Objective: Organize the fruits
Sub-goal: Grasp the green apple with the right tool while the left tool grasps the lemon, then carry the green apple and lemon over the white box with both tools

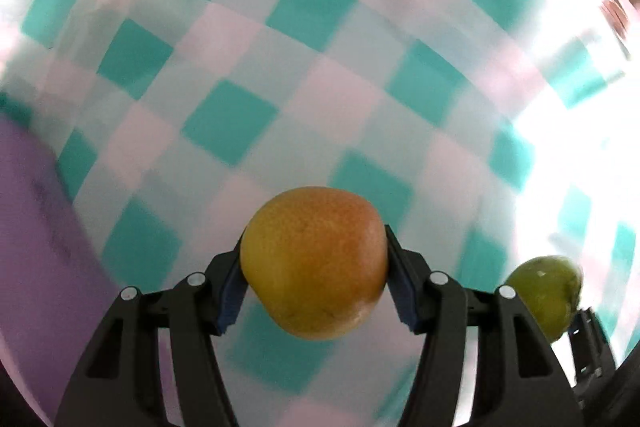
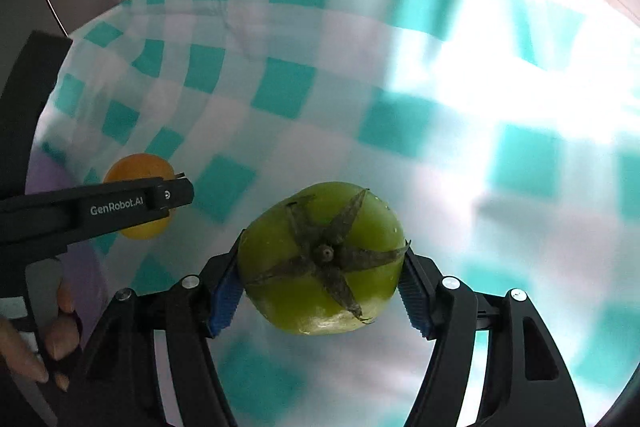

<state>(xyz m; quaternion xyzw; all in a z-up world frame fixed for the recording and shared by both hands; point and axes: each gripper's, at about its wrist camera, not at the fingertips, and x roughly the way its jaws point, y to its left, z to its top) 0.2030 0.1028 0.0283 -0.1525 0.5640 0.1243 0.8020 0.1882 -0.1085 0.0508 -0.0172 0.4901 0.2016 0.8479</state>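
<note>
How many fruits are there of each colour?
Orange fruit: 1, between the left gripper's pads.
Green fruit: 1, between the right gripper's pads.
Total: 2

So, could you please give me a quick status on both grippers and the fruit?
Left gripper shut on orange fruit. Right gripper shut on green fruit. Both above checked tablecloth. Nothing in the way.
</note>
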